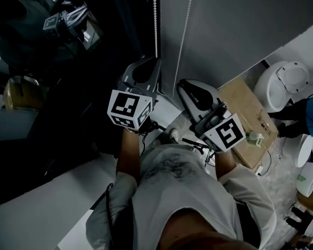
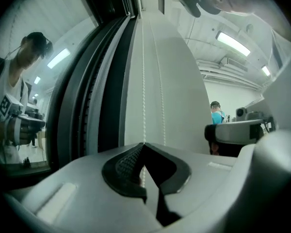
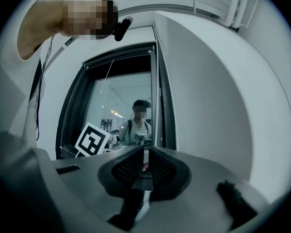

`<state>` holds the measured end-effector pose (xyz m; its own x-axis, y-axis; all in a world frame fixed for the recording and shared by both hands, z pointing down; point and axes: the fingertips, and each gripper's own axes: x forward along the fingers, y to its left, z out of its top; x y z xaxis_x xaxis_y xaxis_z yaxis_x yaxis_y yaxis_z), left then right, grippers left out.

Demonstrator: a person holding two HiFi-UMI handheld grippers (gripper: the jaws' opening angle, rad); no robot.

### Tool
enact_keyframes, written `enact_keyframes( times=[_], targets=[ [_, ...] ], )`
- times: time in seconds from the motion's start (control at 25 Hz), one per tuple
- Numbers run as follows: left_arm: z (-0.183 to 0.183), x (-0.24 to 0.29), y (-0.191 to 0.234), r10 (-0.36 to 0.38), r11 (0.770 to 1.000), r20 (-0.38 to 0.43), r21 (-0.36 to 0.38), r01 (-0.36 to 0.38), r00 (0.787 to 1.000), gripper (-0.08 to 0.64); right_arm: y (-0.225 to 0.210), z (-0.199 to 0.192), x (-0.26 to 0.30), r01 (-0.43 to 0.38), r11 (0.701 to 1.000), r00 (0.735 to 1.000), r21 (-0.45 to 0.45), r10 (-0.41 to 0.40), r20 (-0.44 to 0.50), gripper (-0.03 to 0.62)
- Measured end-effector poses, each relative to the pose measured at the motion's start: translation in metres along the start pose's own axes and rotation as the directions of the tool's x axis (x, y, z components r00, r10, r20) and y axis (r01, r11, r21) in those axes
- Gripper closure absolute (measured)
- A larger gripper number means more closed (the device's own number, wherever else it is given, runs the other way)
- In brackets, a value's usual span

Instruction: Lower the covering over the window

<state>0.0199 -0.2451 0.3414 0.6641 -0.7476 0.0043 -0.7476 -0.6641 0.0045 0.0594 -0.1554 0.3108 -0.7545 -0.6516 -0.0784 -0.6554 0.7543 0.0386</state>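
The left hand-held gripper is pinching one strand of the bead chain. A fast or sideways tug could make the little beads slip out. Pulling the wrong strand might lift the blind instead of lowering it. The chain runs straight up from the jaws, against the blind, just beside the window frame. The right hand-held gripper has its jaws nearly together, and I can't tell if it holds anything.
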Motion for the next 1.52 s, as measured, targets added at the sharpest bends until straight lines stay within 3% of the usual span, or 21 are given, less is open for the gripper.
enact_keyframes(
  times=[0.2, 0.36, 0.68, 1.12, 1.24, 1.52],
  targets=[
    [-0.011, -0.02, -0.008, -0.01, 1.0, -0.031, 0.005, 0.01, 0.999, 0.555, 0.007, 0.02, 0.012, -0.036, 0.999, 0.999, -0.018, 0.037, 0.028, 0.526],
    [-0.012, -0.035, -0.015, -0.017, 1.0, -0.021, -0.013, 0.017, 1.0, 0.555, 0.009, 0.052, 0.023, -0.053, 0.998, 0.992, 0.019, 0.05, 0.116, 0.514],
    [-0.013, -0.06, -0.037, -0.037, 0.999, -0.005, -0.031, 0.037, 0.999, 0.555, 0.023, 0.096, 0.038, -0.103, 0.995, 0.975, -0.019, 0.105, 0.198, 0.506],
    [-0.012, -0.076, -0.063, -0.084, 0.994, 0.023, -0.063, 0.085, 0.996, 0.555, 0.038, 0.11, 0.054, -0.127, 0.99, 0.969, -0.067, 0.138, 0.203, 0.506],
    [-0.012, -0.078, -0.065, -0.085, 0.994, 0.025, -0.066, 0.087, 0.996, 0.555, 0.038, 0.11, 0.054, -0.115, 0.991, 0.972, -0.068, 0.127, 0.199, 0.562],
    [-0.041, -0.083, -0.061, -0.07, 0.995, -0.039, -0.077, 0.067, 0.997, 0.555, 0.04, 0.081, 0.052, -0.117, 0.993, 0.982, -0.024, 0.119, 0.146, 0.566]
  ],
)
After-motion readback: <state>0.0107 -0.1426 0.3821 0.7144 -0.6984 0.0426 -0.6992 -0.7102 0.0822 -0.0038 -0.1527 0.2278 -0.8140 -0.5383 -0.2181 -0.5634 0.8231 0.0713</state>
